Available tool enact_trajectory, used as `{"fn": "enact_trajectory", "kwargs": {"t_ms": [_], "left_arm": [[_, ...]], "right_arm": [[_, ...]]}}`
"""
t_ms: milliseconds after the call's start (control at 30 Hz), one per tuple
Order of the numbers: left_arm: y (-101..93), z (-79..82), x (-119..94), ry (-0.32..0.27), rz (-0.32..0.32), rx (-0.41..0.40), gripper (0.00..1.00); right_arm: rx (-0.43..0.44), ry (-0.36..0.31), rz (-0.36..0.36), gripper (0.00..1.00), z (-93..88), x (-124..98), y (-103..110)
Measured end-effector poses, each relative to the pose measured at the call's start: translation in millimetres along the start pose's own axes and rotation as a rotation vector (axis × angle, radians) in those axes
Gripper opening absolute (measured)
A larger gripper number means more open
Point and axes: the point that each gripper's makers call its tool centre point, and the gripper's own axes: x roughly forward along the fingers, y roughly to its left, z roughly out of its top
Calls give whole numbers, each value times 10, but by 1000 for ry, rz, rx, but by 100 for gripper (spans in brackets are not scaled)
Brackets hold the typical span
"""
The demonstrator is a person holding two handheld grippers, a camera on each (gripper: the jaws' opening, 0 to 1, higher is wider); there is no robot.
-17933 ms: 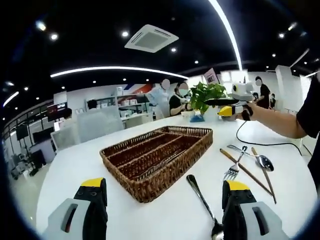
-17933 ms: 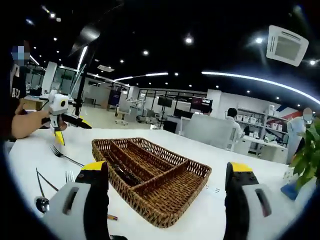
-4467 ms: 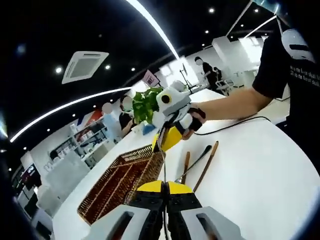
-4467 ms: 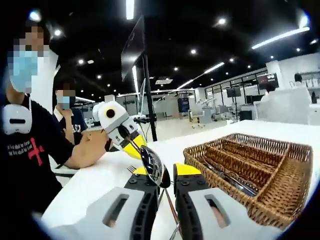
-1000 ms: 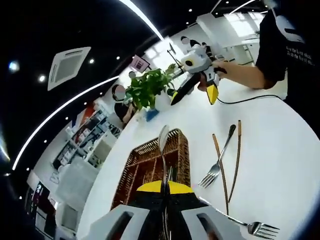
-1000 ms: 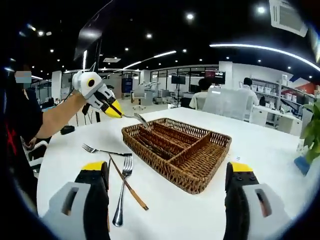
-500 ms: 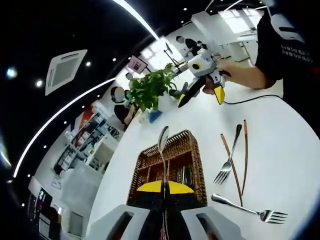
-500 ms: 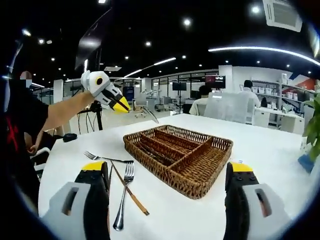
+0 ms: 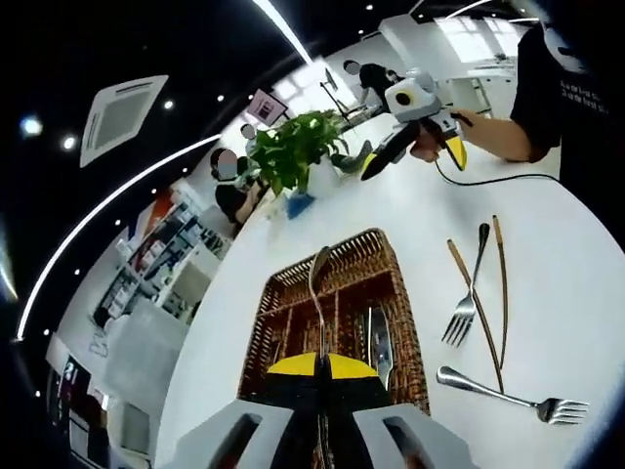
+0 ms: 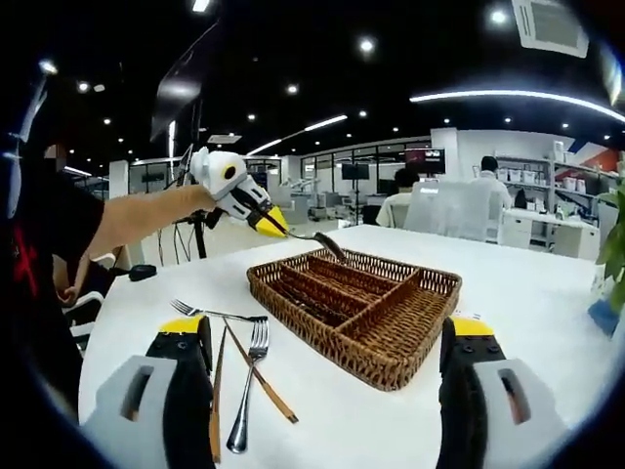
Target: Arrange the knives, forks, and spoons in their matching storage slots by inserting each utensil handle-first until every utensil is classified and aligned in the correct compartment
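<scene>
The left gripper is clamped on a spoon by its handle, its yellow-tipped jaws pressed together, with the bowl pointing away over the wicker tray that lies on the white table. In the right gripper view the same gripper reaches in from the left on a person's bare arm, holding the spoon above the far left corner of the tray; whether the bowl touches the wicker cannot be told. The tray has long slots running side by side and a shorter cross compartment at one end. In the left gripper view a knife lies in a slot just right of the spoon. The right gripper hangs with its jaws wide apart and nothing between them, near the tray's near side; in the left gripper view it shows far off above the table beside a potted plant. On the table left of the tray in the right gripper view lie two forks, one lengthwise and one crosswise beyond it, and two brown chopsticks. The left gripper view shows these forks and chopsticks to the right of the tray, well apart from it.
</scene>
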Motion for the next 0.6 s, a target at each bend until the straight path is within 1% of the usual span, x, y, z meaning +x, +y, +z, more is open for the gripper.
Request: {"fn": "enact_trajectory", "kwargs": {"t_ms": [100, 167, 233, 333, 500, 600], "left_arm": [[73, -49, 49, 1, 6, -15, 0], [124, -90, 75, 11, 28, -15, 0], [149, -143, 99, 18, 25, -13, 0], [236, -192, 120, 27, 27, -9, 0], [372, -161, 151, 9, 30, -34, 0], [436, -160, 189, 10, 33, -35, 0]], "right_arm": [[-14, 5, 2, 100, -10, -15, -18], [-14, 12, 9, 100, -28, -21, -14], [-7, 11, 3, 100, -31, -17, -41], [-1, 10, 5, 100, -34, -14, -39], [8, 4, 4, 100, -30, -15, -30], [15, 6, -1, 100, -30, -42, -45]]}}
